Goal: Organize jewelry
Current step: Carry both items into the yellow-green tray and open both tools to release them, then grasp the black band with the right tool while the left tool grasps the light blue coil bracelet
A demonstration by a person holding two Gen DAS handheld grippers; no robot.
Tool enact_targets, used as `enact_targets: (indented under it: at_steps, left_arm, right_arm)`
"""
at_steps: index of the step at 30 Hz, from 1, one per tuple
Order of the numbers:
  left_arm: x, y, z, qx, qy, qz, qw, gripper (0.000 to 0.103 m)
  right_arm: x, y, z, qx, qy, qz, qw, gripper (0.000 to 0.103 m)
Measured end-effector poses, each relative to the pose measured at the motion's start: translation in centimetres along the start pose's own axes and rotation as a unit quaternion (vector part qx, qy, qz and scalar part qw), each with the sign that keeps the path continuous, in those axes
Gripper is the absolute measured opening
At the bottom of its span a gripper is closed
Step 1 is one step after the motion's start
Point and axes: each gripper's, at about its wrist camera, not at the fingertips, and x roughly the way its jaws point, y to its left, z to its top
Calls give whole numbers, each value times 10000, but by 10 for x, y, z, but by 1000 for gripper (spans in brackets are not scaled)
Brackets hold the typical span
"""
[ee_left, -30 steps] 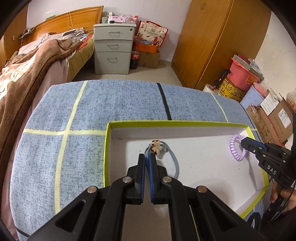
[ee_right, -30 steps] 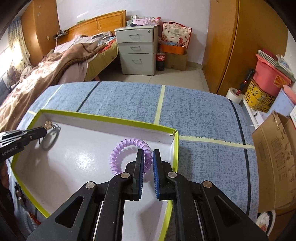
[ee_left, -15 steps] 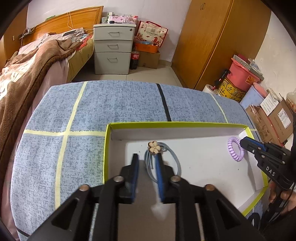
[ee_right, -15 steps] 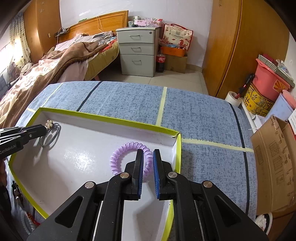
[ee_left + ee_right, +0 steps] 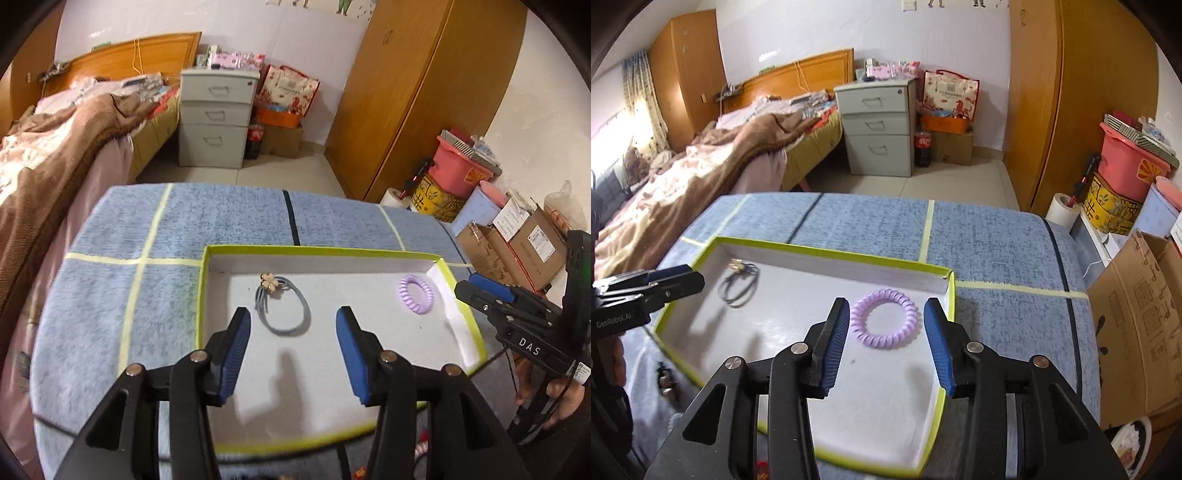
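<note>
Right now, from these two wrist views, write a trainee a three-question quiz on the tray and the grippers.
1. True or false: the purple spiral hair tie lies inside the white tray.
2. Which gripper is nearer the grey hair tie with a flower charm? A: left gripper; B: right gripper.
3. Fill in: both grippers' jaws, which have just been opening, stand ____ and hold nothing.

Key: 1 true; 2 A; 3 open.
</note>
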Motion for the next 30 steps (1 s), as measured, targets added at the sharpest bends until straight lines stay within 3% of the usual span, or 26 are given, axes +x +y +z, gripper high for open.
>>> enact_targets:
  at_steps: [8, 13, 17, 30]
  left_arm:
    - [-49, 2, -35, -116, -286, -162, 9994, 54]
    - [-70, 8, -62, -168, -415, -256, 9987, 55]
    - [-80, 16, -80, -259, -411, -47, 9988, 55]
    - [-90, 29, -121, -498, -240, -69, 9984, 55]
  right_arm:
    - [-49, 5, -34, 164, -188, 96, 9996, 43]
    - [-63, 7, -65, 144, 4, 127, 9998, 43]
    - [-67, 7, -87, 148, 199, 117, 9996, 43]
    - [-61, 9, -123, 119, 639, 84, 9979, 43]
